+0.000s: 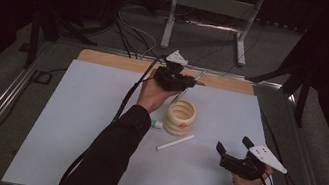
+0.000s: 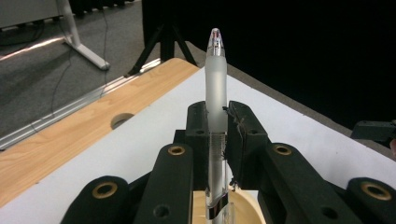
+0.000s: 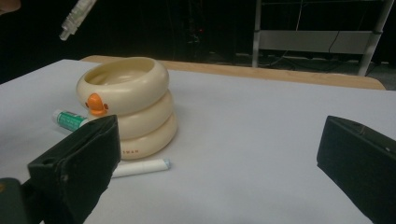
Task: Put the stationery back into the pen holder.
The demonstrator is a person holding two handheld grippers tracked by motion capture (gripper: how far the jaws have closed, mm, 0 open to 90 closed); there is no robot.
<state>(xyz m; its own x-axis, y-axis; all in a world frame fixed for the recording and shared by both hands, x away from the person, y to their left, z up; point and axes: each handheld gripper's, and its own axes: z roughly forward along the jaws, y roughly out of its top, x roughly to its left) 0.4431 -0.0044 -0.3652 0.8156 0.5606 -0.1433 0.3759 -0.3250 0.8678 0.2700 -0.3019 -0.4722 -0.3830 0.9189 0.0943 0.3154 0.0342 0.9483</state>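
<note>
Hovering just above the cream ringed holder (image 1: 180, 117), the left gripper (image 1: 185, 82) clamps a clear pen (image 2: 216, 84), its long axis angled toward the cup's mouth below, while the right gripper (image 1: 234, 146) waits open

The cream ringed pot (image 1: 180, 117) stands mid-sheet on the white table top (image 1: 71, 122), with a white stick (image 1: 175, 142) just in front and a green-labelled tube (image 1: 157, 124) against its left side. Open sheet lies wide to the left, right and near edge. The pot's mouth is open from above.
</note>
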